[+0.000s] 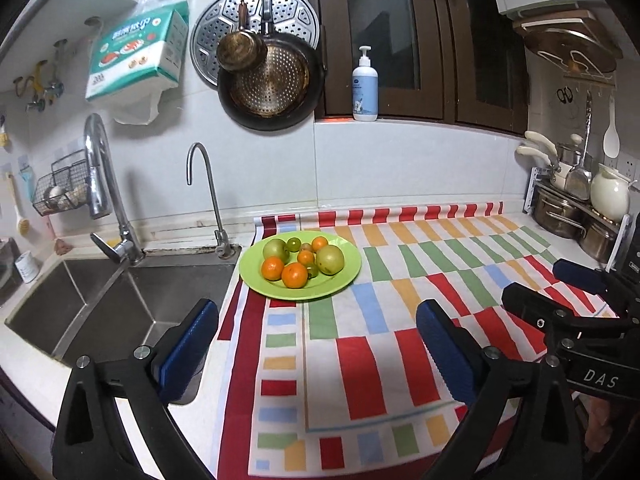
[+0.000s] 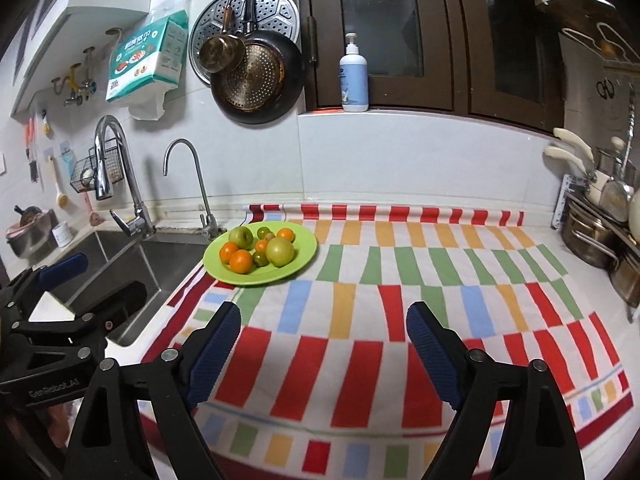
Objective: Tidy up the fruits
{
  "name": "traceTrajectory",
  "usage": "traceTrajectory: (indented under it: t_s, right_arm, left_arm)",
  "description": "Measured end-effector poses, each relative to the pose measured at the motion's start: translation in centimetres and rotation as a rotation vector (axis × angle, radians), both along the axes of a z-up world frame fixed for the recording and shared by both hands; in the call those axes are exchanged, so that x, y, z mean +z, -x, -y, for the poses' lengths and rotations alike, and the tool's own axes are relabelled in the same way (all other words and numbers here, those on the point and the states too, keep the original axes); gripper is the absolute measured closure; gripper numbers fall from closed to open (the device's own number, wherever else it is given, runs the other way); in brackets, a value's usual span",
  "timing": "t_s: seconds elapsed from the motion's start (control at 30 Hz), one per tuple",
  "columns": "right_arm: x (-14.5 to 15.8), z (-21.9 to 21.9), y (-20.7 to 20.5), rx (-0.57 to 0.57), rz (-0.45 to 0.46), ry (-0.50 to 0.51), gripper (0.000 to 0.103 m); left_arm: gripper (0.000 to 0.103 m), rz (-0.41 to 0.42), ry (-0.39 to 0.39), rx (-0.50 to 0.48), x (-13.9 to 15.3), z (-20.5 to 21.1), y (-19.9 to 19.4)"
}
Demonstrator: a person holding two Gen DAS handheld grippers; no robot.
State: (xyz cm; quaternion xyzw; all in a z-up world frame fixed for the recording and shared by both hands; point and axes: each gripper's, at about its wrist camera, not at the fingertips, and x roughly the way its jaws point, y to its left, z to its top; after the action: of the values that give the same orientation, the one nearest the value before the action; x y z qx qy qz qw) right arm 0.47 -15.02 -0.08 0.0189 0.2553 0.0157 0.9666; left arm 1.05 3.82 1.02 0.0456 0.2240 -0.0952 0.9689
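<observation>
A lime green plate (image 1: pixel 344 280) (image 2: pixel 300 258) sits on the striped cloth beside the sink. It holds several small oranges (image 1: pixel 295 275) (image 2: pixel 241 261), two green apples (image 1: pixel 330 259) (image 2: pixel 280 251) and a few small green fruits (image 1: pixel 294 244) (image 2: pixel 261 258). My left gripper (image 1: pixel 316 344) is open and empty, hovering above the cloth in front of the plate. My right gripper (image 2: pixel 324 344) is open and empty, to the right of the left one, and also shows in the left wrist view (image 1: pixel 560 288).
A colourful striped cloth (image 1: pixel 400 320) (image 2: pixel 400 300) covers the counter. A steel sink (image 1: pixel 120 300) (image 2: pixel 132 264) with two faucets lies left. Pots on a rack (image 1: pixel 572 212) (image 2: pixel 592 232) stand at the right. Pans hang on the wall; a soap bottle (image 1: pixel 365 88) stands on the sill.
</observation>
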Motion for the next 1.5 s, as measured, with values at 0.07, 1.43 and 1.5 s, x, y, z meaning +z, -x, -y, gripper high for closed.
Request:
traceTrajectory:
  t_s: [0.07, 1.43, 1.5]
  right_arm:
    - [0.1, 0.4, 1.0, 0.002, 0.003, -0.011, 0.015]
    - [1.4, 3.7, 6.5, 0.012, 0.061, 0.012, 0.013]
    - [1.4, 3.7, 6.5, 0.013, 0.061, 0.013, 0.013]
  left_arm:
    - [0.0, 0.008, -0.001, 0.003, 0.2, 0.1, 1.0]
    - [0.0, 0.046, -0.013, 0.017, 1.3, 2.7, 6.6]
    - [0.0, 0.047, -0.012, 0.016, 1.3, 2.7, 6.6]
